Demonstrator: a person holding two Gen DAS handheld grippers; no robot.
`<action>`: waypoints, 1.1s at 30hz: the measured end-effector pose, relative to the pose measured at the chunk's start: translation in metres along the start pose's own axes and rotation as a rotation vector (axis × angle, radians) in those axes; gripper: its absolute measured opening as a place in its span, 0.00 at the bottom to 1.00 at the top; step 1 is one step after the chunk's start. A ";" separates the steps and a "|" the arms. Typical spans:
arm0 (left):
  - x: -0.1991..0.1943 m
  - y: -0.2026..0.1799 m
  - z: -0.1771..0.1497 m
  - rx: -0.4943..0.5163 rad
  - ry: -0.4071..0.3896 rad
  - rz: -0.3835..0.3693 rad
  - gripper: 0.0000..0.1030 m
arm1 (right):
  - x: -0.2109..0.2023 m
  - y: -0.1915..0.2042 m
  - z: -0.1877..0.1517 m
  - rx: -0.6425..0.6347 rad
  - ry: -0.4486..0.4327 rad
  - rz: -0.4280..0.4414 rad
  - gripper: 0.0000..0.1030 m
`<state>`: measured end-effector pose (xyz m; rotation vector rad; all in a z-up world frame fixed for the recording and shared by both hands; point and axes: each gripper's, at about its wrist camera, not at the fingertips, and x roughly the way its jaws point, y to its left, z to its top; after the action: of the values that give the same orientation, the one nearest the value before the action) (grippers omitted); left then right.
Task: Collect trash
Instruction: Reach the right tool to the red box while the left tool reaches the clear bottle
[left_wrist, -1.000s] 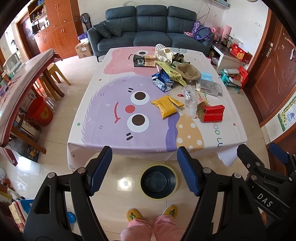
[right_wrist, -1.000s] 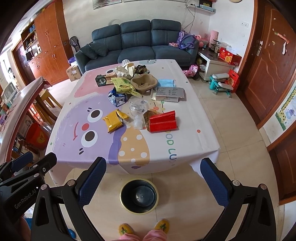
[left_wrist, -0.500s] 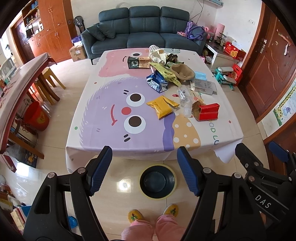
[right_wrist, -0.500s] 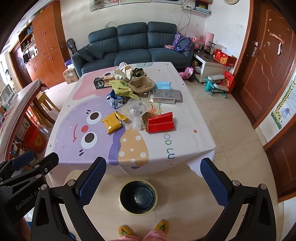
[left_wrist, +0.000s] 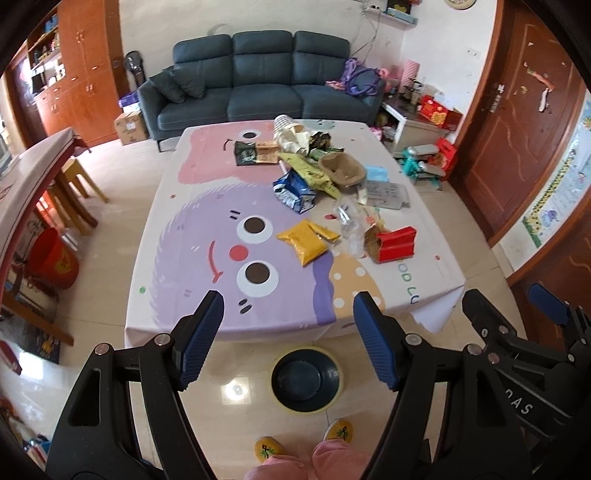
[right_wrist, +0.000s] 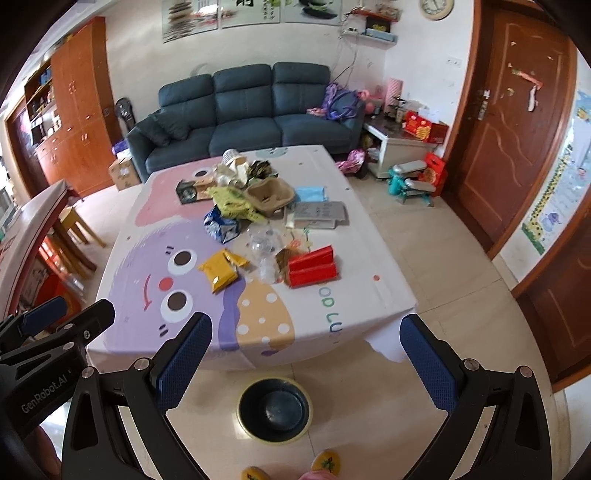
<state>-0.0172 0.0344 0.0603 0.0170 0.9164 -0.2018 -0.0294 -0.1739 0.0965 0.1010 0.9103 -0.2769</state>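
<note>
- Living room w/ a dark sofa at the back; low table under a cartoon-face cloth sits right in front of me, tiled floor all round
- Trash is all on the far-right half of the table: yellow packet nearest the middle, red box beside it w/ clear plastic wrap between the two, then blue bag, green-yellow wrapper and brown pulp tray heaped further back
- Dark bin w/ a yellowish rim stands on the floor btwn my feet and the table edge, looks empty
- Left gripper is spread wide, nothing in it; right gripper also wide apart & empty; both hover over the floor short of the table
- Step in hand, I reckon: reach in for the first piece. Best bet is the yellow packet – closest, lies flat, apart from the pile
- To do it well: come down over its short side, pinch an edge or fold rather than the flat face, lift clear, then drop straight above the bin
- Packets look crinkly & light, prob slip easily; the red box is stiffer, so it needs a wider bite
</note>
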 end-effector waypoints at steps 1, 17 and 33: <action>0.001 0.002 0.003 0.006 0.001 -0.020 0.68 | -0.001 0.000 0.001 0.007 -0.001 -0.007 1.00; 0.075 -0.010 0.045 0.078 0.136 -0.051 0.68 | 0.079 -0.018 0.047 -0.075 0.048 0.128 0.91; 0.239 -0.045 0.085 -0.066 0.351 0.094 0.68 | 0.280 -0.030 0.105 -0.762 0.235 0.510 0.91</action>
<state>0.1825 -0.0582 -0.0735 0.0347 1.2690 -0.0814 0.2048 -0.2777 -0.0597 -0.3436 1.1341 0.5720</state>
